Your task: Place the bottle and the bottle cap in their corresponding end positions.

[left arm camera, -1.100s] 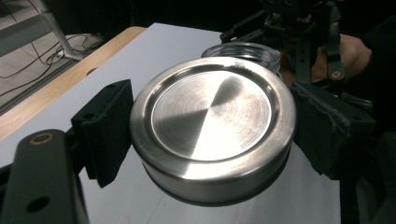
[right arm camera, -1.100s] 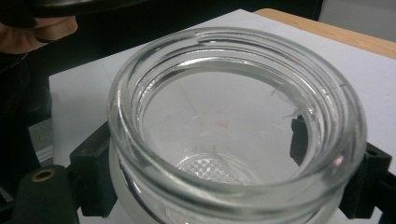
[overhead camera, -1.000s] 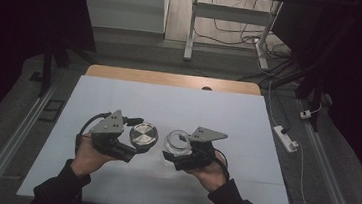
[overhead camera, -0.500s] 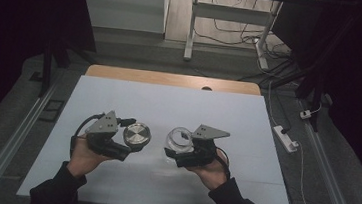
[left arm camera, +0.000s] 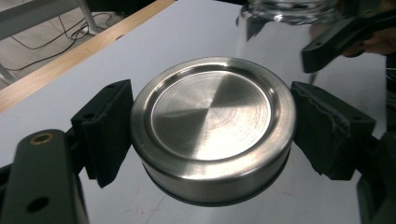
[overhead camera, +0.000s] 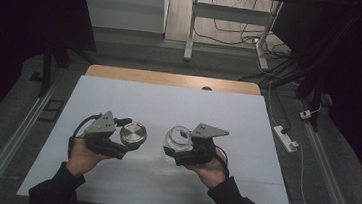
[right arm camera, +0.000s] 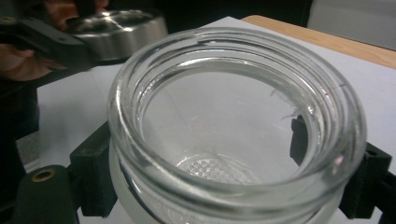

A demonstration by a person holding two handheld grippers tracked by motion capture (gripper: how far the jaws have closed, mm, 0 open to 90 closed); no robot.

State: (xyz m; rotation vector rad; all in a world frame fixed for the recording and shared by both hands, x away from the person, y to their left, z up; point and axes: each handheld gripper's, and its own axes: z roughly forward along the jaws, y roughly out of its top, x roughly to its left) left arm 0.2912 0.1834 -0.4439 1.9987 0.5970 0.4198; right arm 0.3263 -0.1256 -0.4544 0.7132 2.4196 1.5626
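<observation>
A round brushed-steel lid [left arm camera: 212, 128] sits flat side up between the black pads of my left gripper [left arm camera: 212, 135], which is shut on its rim. In the high view the lid [overhead camera: 133, 133] is held just above the white table, left of centre, by the left gripper [overhead camera: 125, 144]. An empty clear glass jar [right arm camera: 233, 126] stands upright with its mouth open in my right gripper [right arm camera: 233, 177], shut on its wall below the neck. From above, the jar [overhead camera: 178, 138] and the right gripper [overhead camera: 176, 154] are a short gap to the right of the lid.
A white sheet [overhead camera: 168, 106] covers the table, with a wooden strip [overhead camera: 171, 79] along the far edge. A white power strip [overhead camera: 284, 137] lies on the floor to the right. Metal table legs and cables [overhead camera: 226, 31] stand beyond the table.
My left hand has drawn the lid leftward and lower, away from the jar. The right hand and the jar have stayed put.
</observation>
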